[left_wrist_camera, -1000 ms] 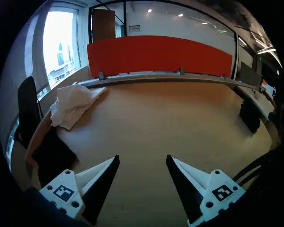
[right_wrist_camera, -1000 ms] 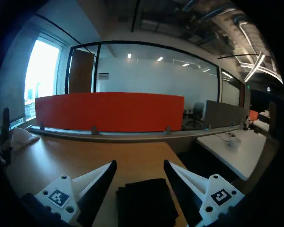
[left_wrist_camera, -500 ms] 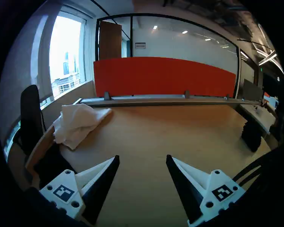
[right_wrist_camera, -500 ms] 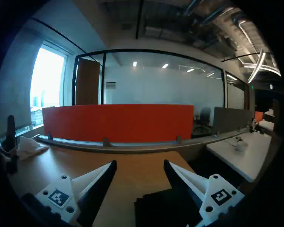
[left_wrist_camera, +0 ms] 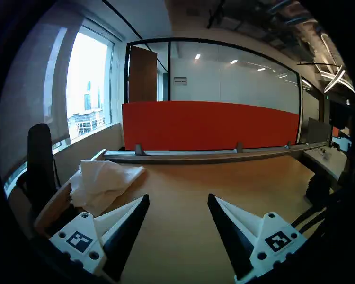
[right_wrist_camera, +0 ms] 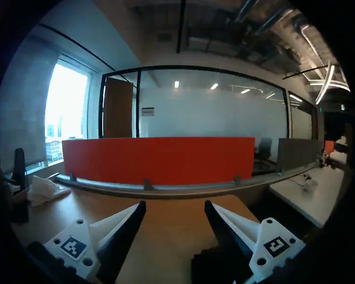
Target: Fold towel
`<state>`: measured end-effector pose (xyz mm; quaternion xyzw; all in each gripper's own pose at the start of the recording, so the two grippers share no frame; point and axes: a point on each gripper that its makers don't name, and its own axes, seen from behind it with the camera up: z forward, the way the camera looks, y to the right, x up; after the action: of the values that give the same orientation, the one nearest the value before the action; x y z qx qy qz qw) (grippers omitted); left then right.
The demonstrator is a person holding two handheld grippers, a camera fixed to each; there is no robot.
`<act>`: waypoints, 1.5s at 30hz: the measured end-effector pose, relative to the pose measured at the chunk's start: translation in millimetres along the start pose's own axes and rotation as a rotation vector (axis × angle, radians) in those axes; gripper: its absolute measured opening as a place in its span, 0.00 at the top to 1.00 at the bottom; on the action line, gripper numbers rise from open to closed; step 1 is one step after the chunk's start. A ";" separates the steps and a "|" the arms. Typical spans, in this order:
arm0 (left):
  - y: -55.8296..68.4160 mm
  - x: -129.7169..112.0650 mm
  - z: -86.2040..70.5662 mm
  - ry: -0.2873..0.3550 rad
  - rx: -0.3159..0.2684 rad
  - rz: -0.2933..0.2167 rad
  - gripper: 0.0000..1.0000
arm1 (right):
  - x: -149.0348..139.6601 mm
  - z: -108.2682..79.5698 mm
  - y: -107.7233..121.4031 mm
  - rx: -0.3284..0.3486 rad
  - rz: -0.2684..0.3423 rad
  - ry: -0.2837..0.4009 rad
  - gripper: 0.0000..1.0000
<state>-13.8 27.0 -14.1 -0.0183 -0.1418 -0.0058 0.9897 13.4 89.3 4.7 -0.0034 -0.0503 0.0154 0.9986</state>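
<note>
- Underneath, the wooden worktop (left_wrist_camera: 244, 182) spreads out ahead of both my tools, mostly bare.
- A long red screen (left_wrist_camera: 210, 125) stands upright along its far edge.
- A black chair (left_wrist_camera: 39, 161) sits off the left end, by the window.
- The white towel (left_wrist_camera: 102, 182) lies in a crumpled heap on the left part of the worktop, near that chair. From the right gripper view it is far off to the left (right_wrist_camera: 42, 189).
- My left hand-held gripper (left_wrist_camera: 177, 195) hovers over the wood with its fingers spread apart, holding nothing, and the towel is just beyond its left finger.
- My right hand-held gripper (right_wrist_camera: 175, 202) is likewise spread wide and empty, well apart from the towel.
- Something dark and flat (right_wrist_camera: 215, 267) lies at the near edge under its right finger; I cannot tell what it is.
</note>
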 end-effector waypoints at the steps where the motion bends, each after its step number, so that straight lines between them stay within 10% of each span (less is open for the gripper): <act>1: 1.0 3.7 2.2 0.008 -0.003 -0.001 0.09 | 1.0 1.5 -5.4 0.004 0.003 0.002 0.04; 25: 12.2 63.0 16.8 0.162 -0.037 -0.037 0.09 | 28.6 12.9 -95.3 0.077 0.054 0.060 0.04; 45: 17.1 42.1 16.8 0.196 -0.048 0.033 0.09 | 30.2 4.5 -118.7 0.046 0.011 0.055 0.04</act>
<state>22.2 44.5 13.2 -0.0437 -0.0439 0.0053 0.9981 46.6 -28.3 13.2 0.0190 -0.0223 0.0217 0.9993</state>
